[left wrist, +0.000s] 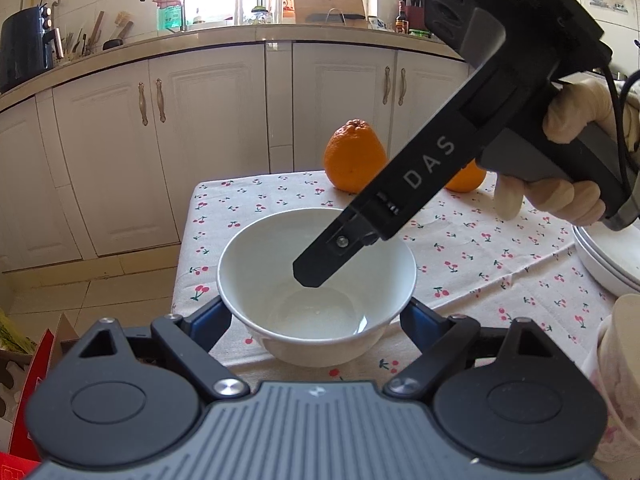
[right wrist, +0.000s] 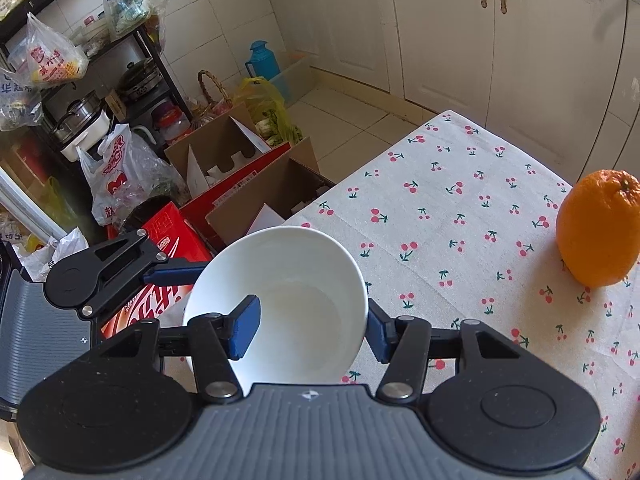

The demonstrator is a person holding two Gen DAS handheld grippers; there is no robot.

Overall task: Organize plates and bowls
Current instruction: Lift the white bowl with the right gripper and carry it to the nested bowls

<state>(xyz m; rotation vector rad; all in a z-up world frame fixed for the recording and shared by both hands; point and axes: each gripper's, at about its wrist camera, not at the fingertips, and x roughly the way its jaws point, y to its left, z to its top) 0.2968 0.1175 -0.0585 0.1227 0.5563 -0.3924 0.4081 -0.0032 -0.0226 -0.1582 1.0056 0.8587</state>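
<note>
A white bowl (left wrist: pixel 316 276) sits on the cherry-print tablecloth (left wrist: pixel 472 256) near the table's left edge; it also shows in the right wrist view (right wrist: pixel 288 300). My left gripper (left wrist: pixel 316 320) is open, its blue fingers on either side of the bowl's lower body. My right gripper (right wrist: pixel 312 330) comes from the right and straddles the bowl's rim, one blue finger (right wrist: pixel 246 332) inside the bowl and the other outside; its black finger shows above the bowl in the left wrist view (left wrist: pixel 320 264). A stack of white plates (left wrist: pixel 608 264) lies at the right edge.
Two oranges (left wrist: pixel 354 156) stand at the far side of the table; one shows in the right wrist view (right wrist: pixel 598 228). Cardboard boxes (right wrist: pixel 256 184) and bags stand on the floor left of the table. White cabinets (left wrist: pixel 224 128) stand behind.
</note>
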